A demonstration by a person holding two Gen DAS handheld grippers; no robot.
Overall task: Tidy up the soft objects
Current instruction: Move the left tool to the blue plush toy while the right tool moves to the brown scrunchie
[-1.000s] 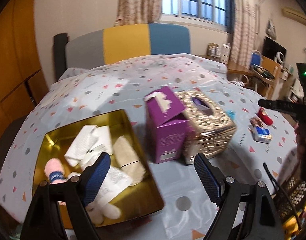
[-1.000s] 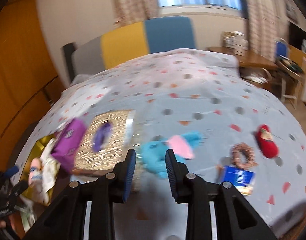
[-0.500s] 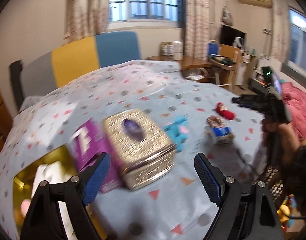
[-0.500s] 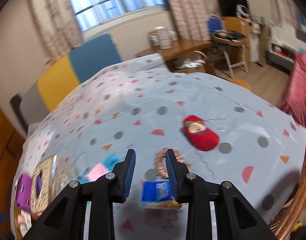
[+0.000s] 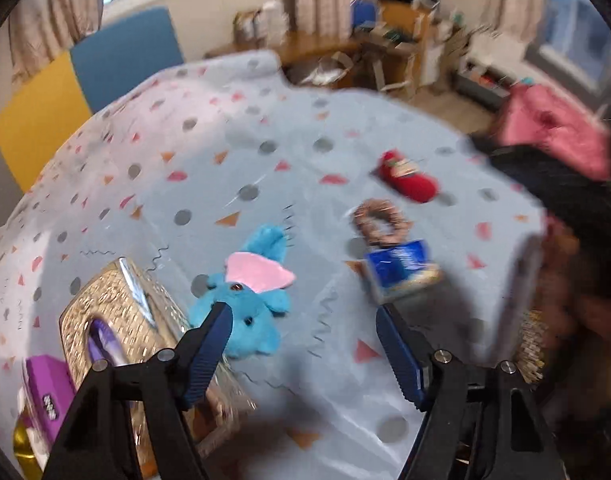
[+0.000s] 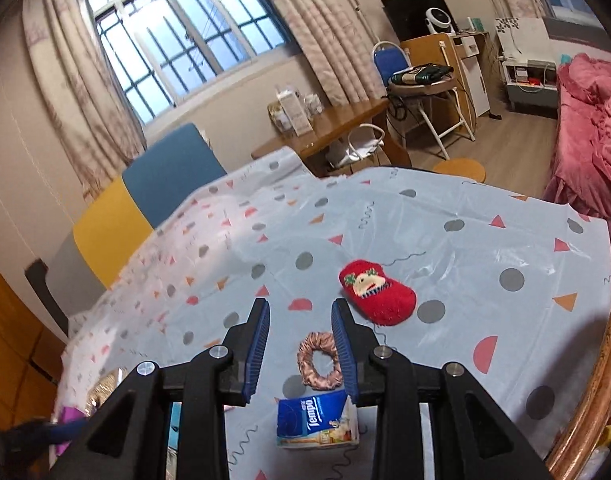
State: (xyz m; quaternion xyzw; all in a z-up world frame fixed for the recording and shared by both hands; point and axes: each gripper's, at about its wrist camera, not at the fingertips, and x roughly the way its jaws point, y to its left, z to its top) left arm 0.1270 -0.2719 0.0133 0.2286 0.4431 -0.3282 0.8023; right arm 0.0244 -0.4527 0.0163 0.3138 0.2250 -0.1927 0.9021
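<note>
step: picking the next soft item; nothing grasped yet.
left hand-held gripper: jaws wide apart, empty, over blue plush elephant beside gold tissue box.
right hand-held gripper: part-open, empty, above braided scrunchie.
next: probably lower, close on one.
textures: fuzzy red sock; glossy tissue pack; slick bench cover.

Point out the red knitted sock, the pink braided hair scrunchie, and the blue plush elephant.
red knitted sock (image 6: 379,294), right wrist view, mid-body.
pink braided hair scrunchie (image 6: 305,352), right wrist view, ring's left side.
blue plush elephant (image 5: 257,312), left wrist view, face.
</note>
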